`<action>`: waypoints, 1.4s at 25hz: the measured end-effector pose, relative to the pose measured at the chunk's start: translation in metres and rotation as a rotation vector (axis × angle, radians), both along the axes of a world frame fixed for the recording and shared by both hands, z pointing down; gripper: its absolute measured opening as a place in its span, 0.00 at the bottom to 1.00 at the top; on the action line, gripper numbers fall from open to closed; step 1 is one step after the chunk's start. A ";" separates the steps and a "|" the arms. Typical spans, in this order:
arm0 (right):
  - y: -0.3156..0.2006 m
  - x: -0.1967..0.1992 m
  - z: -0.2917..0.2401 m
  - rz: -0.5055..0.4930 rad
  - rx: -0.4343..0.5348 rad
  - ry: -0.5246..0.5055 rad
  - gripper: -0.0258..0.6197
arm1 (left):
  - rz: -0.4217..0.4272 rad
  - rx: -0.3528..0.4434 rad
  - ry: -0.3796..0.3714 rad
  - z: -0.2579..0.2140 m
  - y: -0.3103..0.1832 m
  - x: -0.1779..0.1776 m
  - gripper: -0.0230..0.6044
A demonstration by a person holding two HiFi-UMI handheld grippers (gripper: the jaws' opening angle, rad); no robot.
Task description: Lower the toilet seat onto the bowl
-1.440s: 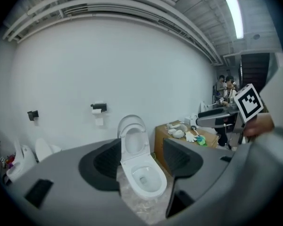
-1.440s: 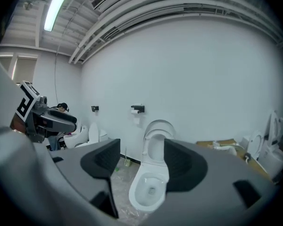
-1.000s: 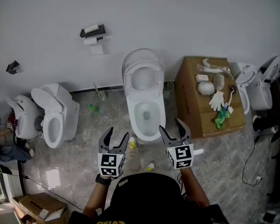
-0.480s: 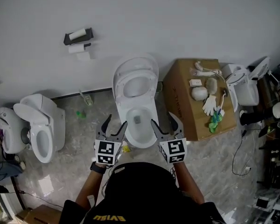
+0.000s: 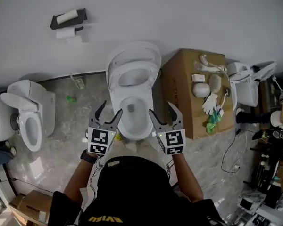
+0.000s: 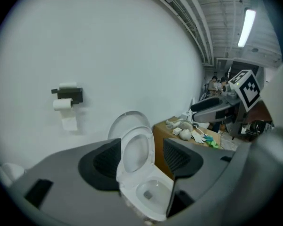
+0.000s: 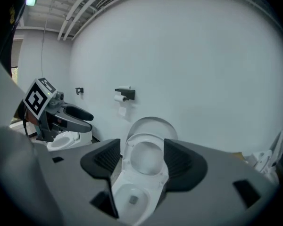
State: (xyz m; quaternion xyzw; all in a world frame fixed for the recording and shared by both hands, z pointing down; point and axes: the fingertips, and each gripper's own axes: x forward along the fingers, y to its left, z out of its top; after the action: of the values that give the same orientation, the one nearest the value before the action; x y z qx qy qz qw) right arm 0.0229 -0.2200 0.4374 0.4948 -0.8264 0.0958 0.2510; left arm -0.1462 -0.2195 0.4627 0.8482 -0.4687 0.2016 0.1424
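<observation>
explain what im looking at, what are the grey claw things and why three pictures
A person holds a hand-held gripper in each hand: left gripper and right gripper. The top-down picture comes from a camera on the person's head; the other two come from cameras riding on each gripper, looking along its fingers. Both grippers are open and hold nothing. Ahead, the toilet seat stands raised over its bowl. Beside it, a cardboard box carries a white glove.

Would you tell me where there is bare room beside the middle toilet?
The cardboard box top is bare on the side nearest the middle toilet; its far side is crowded with a glove and small items. The floor toward the left toilet is mostly free.
</observation>
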 end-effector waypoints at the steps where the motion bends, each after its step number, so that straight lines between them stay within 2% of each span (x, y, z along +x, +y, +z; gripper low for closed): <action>1: -0.010 0.002 0.006 -0.018 0.004 0.006 0.48 | -0.011 0.005 -0.006 0.000 -0.003 0.003 0.50; 8: -0.072 0.008 0.025 -0.127 0.034 0.092 0.48 | -0.111 -0.014 0.040 -0.003 -0.006 0.014 0.50; 12: -0.097 0.005 0.041 -0.169 0.020 0.137 0.48 | -0.134 -0.024 0.028 0.003 -0.013 0.010 0.49; 16: -0.111 0.005 0.061 -0.196 -0.017 0.192 0.48 | -0.132 -0.004 0.010 -0.003 -0.020 0.005 0.49; 26: -0.171 -0.007 0.107 -0.236 0.043 0.366 0.42 | -0.081 0.030 0.009 -0.025 -0.028 0.020 0.48; 35: -0.209 -0.010 0.161 -0.301 -0.048 0.548 0.39 | -0.084 0.017 -0.001 -0.024 -0.021 0.009 0.48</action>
State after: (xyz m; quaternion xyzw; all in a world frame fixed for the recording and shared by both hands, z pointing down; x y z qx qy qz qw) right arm 0.0133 -0.4287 0.5982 0.3684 -0.7895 -0.0599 0.4872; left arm -0.1371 -0.2407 0.4384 0.8287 -0.5058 0.1918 0.1435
